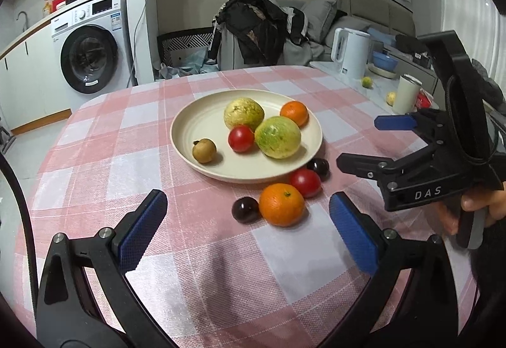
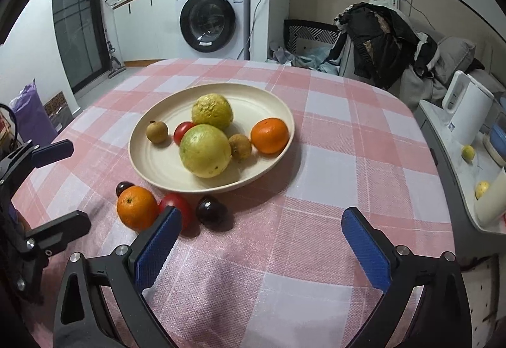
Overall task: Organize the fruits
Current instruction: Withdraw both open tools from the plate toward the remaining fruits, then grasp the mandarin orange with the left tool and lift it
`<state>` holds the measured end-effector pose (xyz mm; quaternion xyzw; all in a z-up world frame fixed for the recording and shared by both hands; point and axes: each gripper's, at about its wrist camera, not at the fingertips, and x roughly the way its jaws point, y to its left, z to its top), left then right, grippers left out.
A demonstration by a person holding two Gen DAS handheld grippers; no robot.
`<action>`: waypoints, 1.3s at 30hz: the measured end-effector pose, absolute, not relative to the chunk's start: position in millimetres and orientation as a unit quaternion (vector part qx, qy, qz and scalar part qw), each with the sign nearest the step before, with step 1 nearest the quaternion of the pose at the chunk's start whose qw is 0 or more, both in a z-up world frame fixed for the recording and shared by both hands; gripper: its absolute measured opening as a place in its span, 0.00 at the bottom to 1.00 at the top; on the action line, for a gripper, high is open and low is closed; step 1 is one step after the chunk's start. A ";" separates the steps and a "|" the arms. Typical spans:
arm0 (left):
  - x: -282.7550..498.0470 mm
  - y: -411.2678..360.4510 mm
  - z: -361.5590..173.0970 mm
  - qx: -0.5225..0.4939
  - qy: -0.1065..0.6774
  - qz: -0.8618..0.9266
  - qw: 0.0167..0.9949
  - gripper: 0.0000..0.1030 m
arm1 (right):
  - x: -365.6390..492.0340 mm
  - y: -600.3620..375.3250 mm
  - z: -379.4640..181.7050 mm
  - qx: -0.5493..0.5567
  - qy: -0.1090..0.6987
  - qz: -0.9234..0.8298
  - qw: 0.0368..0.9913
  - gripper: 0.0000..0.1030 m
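- Pink-and-white checked cloth covers the bench point(image 1: 95, 133); a washing machine point(image 1: 90, 58) stands against the far wall and a white kettle point(image 1: 349, 52) sits on a side counter
- On the cream plate point(image 2: 158, 158) lie two yellow-green guavas, a tomato, an orange and two small brown fruits
- Four fruits are off the plate, just beside its near rim: a loose orange point(image 1: 281, 205), a loose tomato point(image 1: 305, 183) touching it, and two dark plums point(image 1: 246, 209), one at each end of the cluster
- The left claw point(image 1: 248, 229) is spread wide and empty, aimed at the loose orange; the right claw point(image 2: 257, 242) is likewise wide and empty, hovering near the far plum
- Risk, as I judge it: the loose fruits sit packed together, so closing on the orange could knock the tomato or a plum rolling across the cloth
- Both claws point at the same cluster, so they could collide
- Round fruit dropped onto the crowded plate may roll off its low rim
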<state>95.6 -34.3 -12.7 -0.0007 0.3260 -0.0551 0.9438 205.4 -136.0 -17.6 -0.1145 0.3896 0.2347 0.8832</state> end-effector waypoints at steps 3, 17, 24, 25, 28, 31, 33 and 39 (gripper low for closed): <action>99.0 -39.5 -17.4 0.005 0.342 -0.065 0.938 0.99 | 203.5 -132.9 -18.5 -0.124 0.391 0.241 0.880 1.00; 114.3 -61.1 -40.3 -0.009 0.411 -0.138 0.901 0.68 | 211.5 -147.8 -20.3 -0.103 0.404 0.239 0.877 1.00; 131.9 -60.2 -52.7 -0.044 0.437 -0.128 0.889 0.61 | 215.8 -153.4 -21.1 -0.092 0.408 0.234 0.878 1.00; 134.2 -60.2 -53.5 -0.046 0.440 -0.126 0.888 0.60 | 216.3 -153.8 -21.7 -0.091 0.409 0.233 0.878 1.00; 138.3 -60.8 -53.0 -0.049 0.440 -0.117 0.889 0.58 | 217.0 -155.8 -22.5 -0.086 0.411 0.233 0.877 1.00; 142.0 -62.8 -51.3 -0.043 0.440 -0.103 0.891 0.52 | 217.6 -156.8 -22.0 -0.083 0.412 0.232 0.877 1.00; 144.3 -62.7 -50.1 -0.044 0.439 -0.092 0.893 0.49 | 217.6 -157.5 -21.7 -0.080 0.412 0.234 0.877 1.00; 149.0 -58.3 -47.2 -0.053 0.437 -0.077 0.895 0.34 | 217.6 -158.4 -22.4 -0.079 0.412 0.235 0.877 1.00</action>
